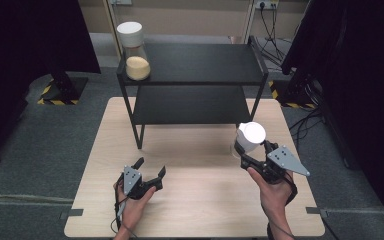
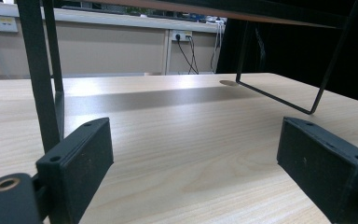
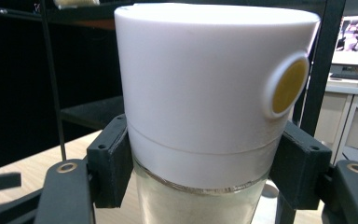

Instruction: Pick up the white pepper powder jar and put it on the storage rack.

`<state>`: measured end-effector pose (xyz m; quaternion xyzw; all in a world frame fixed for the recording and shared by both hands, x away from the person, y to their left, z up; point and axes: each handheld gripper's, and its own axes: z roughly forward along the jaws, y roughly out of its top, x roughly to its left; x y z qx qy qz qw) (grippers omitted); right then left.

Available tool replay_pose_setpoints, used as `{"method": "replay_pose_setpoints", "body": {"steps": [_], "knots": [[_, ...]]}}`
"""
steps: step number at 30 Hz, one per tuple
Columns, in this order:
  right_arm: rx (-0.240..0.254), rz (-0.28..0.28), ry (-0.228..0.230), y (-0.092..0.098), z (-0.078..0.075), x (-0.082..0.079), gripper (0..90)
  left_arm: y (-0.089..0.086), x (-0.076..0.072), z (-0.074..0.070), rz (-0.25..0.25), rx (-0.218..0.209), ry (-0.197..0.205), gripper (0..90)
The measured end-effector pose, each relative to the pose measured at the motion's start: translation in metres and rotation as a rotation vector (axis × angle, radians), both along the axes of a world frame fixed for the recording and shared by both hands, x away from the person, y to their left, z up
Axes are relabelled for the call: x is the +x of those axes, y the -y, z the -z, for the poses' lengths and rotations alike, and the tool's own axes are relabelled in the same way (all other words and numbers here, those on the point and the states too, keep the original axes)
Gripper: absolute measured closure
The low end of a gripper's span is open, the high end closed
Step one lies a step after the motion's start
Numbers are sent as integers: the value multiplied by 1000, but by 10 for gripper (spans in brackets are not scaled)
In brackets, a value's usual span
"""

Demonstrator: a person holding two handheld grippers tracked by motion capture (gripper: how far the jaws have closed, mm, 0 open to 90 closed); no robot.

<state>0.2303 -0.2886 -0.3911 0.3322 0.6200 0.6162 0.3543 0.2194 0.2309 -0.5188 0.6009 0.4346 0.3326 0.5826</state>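
**A:** What's your right hand doing?

**B:** My right hand-held gripper (image 1: 250, 150) is clamped on a glass jar with a white lid (image 3: 214, 93). In the right gripper view my two black jaws press on either side of it, just where the lid meets the glass, and the jar stands upright between them. There's a pale powder inside the glass below the lid, and a round yellow spot on the lid's side, toward my right jaw.

**A:** Where is that jar relative to the rest?

**B:** It sits right at the tip of my right hand-held gripper, over the worktop (image 1: 200, 200). The black two-level shelf (image 1: 195, 65) stands ahead of it and a little to its left. I can't tell whether the jar's base is touching the worktop.

**A:** And the left hand?

**B:** My left hand-held gripper (image 1: 152, 167) has its jaws spread wide with nothing between them, only bare worktop ahead. It rests low near my edge of the worktop, well apart from the right one. The shelf's leg stands just ahead, off its left jaw.

**A:** Anything on the shelf?

**B:** A second white-lidded jar (image 1: 135, 50), holding something yellowish, stands on the top level at the left corner, well ahead of my left hand-held gripper.
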Motion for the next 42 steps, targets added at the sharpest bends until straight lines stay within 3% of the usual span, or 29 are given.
{"method": "replay_pose_setpoints", "body": {"steps": [42], "knots": [[31,22,93,-22,-66,30,310,0,0,1,1,-6,1,100]]}}
